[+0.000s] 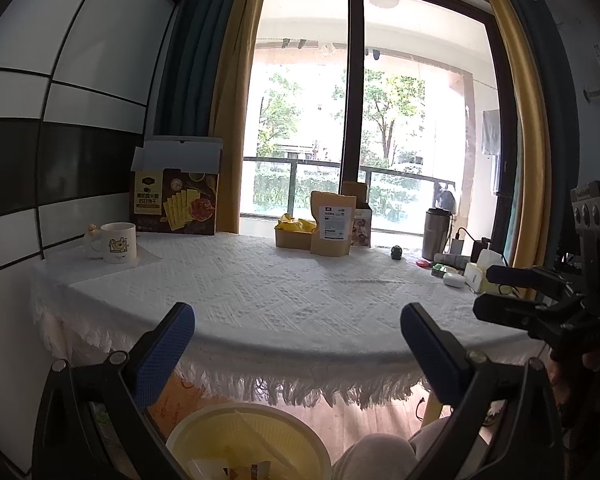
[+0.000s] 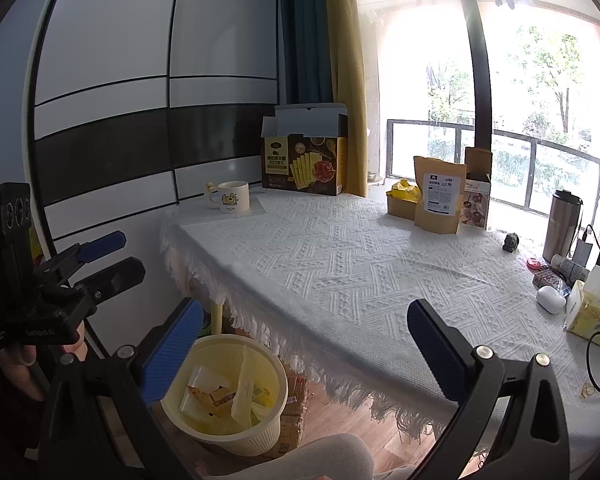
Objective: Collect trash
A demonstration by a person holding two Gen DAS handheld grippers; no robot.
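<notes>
Both the left gripper and the right gripper hover with jaws released and empty at the near edge of the counter, while wrappers lie in the yellow wastebasket on the floor below.

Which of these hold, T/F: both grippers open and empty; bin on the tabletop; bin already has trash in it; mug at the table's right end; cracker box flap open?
1. Both grippers are open and empty: true. The left gripper and the right gripper hold nothing.
2. The bin is on the tabletop: false. The yellow waste bin sits on the floor beside the table.
3. The bin already holds trash: true, wrappers lie inside.
4. The mug is at the right end: false. The white mug stands at the left end.
5. The cracker box has its flap open: true.
</notes>
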